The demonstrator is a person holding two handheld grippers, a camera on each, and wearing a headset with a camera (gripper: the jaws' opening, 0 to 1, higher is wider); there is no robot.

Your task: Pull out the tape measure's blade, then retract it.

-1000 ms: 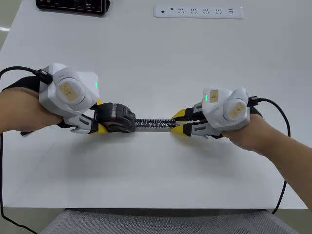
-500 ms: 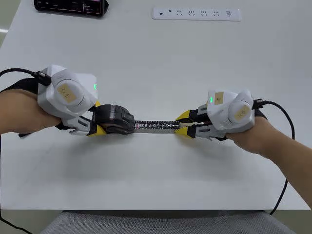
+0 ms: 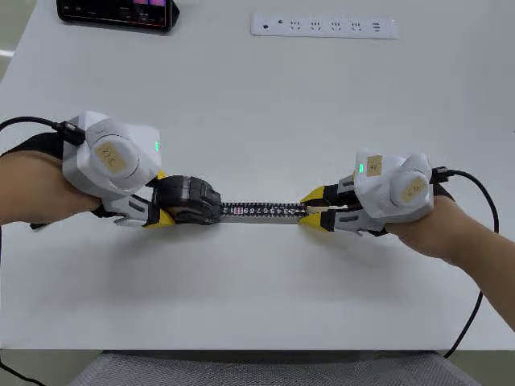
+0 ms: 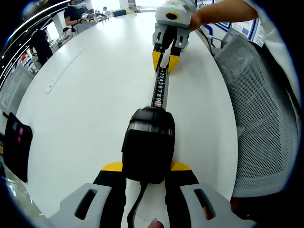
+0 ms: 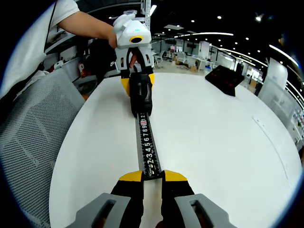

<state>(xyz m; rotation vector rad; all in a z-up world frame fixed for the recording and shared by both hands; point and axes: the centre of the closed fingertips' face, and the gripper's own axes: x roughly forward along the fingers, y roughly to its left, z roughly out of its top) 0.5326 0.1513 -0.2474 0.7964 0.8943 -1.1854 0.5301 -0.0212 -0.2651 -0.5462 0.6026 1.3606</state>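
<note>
One black tape measure case [image 3: 191,199] centre-left, pinched betw. jaws of left gripper [image 3: 163,195], its numbered blade [image 3: 261,211] out to mid-frame, tip clamped by right gripper [image 3: 311,210], on white table [image 3: 257,104], 1 white power strip [image 3: 323,26] at top, 1 black device [image 3: 117,12] upper left

We look from the headset forward and steeply down onto the white table [image 3: 257,104], from fairly near. Our left gripper view sits low, close behind the tape measure [image 4: 148,149], facing along the blade [image 4: 160,88] to the right gripper [image 4: 165,64]. Our right gripper view faces the opposite way along it, toward the left gripper [image 5: 137,84]. All three views share the blade and the table around it.
</note>
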